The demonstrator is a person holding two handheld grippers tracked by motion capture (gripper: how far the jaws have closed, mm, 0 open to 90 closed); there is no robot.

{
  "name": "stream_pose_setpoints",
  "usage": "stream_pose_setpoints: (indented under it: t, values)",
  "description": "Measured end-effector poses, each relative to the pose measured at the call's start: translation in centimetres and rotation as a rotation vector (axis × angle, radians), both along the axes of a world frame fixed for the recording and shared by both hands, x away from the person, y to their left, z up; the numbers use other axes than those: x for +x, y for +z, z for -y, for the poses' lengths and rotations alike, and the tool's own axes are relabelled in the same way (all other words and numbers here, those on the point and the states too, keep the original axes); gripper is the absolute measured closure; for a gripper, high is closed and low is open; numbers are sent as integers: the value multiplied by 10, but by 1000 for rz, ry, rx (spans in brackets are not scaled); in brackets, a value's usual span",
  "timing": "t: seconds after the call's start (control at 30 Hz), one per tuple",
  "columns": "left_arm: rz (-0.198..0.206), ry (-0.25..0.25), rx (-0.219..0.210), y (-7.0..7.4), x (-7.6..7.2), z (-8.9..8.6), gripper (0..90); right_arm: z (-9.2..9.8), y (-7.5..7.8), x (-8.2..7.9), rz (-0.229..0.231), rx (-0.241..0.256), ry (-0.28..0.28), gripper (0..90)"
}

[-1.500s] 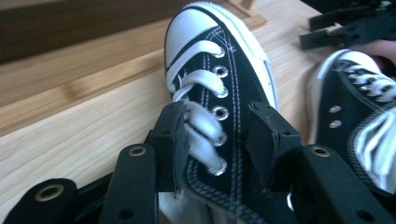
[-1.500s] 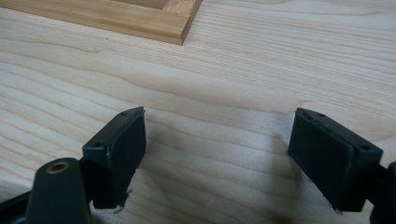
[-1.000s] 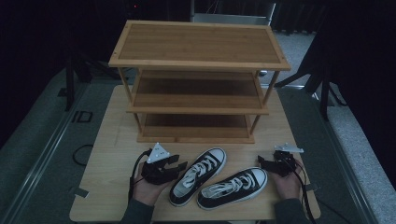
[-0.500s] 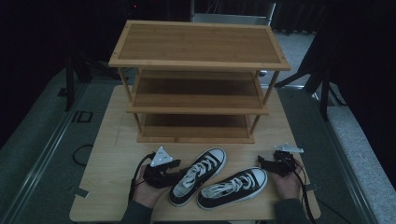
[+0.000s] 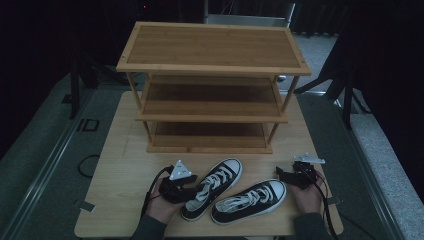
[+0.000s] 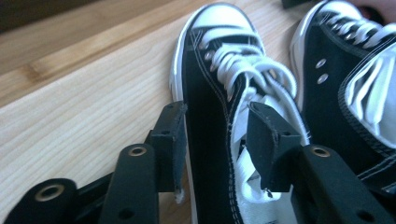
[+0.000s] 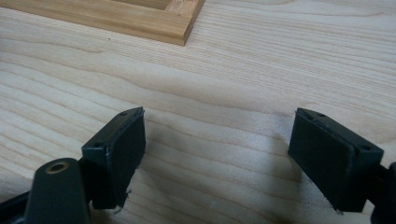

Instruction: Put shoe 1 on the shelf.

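Two black high-top sneakers with white laces and toe caps lie side by side on the wooden table (image 5: 125, 165). My left gripper (image 5: 192, 190) is at the left sneaker (image 5: 216, 181) and has its jaws around the sneaker's side wall near the collar. In the left gripper view my left gripper (image 6: 215, 126) has one pad outside on the black canvas of this sneaker (image 6: 219, 46) and the other inside against the white lining. The right sneaker (image 5: 250, 197) lies free; its side (image 6: 341, 84) shows beside the first. To the right of it my right gripper (image 5: 281, 174) rests open over bare table, also seen as my right gripper (image 7: 217, 140).
A three-tier wooden shoe rack (image 5: 212, 50) stands at the back of the table, its shelves bare. The corner of the rack's base (image 7: 177, 23) lies ahead of the right gripper. A cable trails from each gripper toward the table's front edge.
My left gripper has slid right onto the left sneaker and its jaws have come in on the side wall. The right gripper has stayed put.
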State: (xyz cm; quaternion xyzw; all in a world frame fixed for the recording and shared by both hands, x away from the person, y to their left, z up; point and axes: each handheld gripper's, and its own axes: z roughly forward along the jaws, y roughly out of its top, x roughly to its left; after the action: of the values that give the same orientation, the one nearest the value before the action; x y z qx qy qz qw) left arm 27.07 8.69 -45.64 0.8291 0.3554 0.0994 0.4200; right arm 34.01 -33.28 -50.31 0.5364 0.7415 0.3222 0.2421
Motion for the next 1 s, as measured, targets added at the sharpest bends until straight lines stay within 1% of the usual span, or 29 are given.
stream_pose_setpoints:
  t: [0.03,0.13,0.23,0.37,0.47,0.6,0.63,0.67,0.7,0.73,0.8,0.83,0.87,0.9,1.0]
  values:
    - [-4,-2,20,-2,1,2,611,0,0,0,0,0,0,185]
    - [-12,-4,29,-6,2,4,653,0,0,0,0,0,0,185]
    - [-22,1,27,-7,4,4,684,0,0,0,0,0,0,185]
    - [-34,8,14,-7,10,10,711,0,0,0,0,0,0,185]
    - [-39,0,7,-8,12,11,747,0,0,0,0,0,0,185]
    - [-55,-7,-9,-9,14,12,764,0,0,0,0,-1,1,185]
    - [-66,-14,-26,-10,16,12,772,0,0,0,0,0,0,185]
    - [-66,-14,-26,-10,16,12,789,0,0,0,0,0,0,185]
    - [-78,-22,-40,-10,17,12,805,0,0,0,0,-1,1,185]
    - [-106,-20,-71,-12,20,10,813,0,0,0,1,0,0,185]
    - [-145,-18,-115,-13,22,6,833,0,0,0,0,0,0,185]
    - [-145,-18,-115,-13,22,6,841,0,0,0,0,0,0,185]
    - [-163,-18,-140,-14,24,4,841,0,0,0,1,0,0,185]
    - [-202,-19,-189,-16,27,-1,853,0,0,0,0,-1,0,185]
    - [-269,-20,-285,-21,32,-8,869,0,0,0,0,-1,1,185]
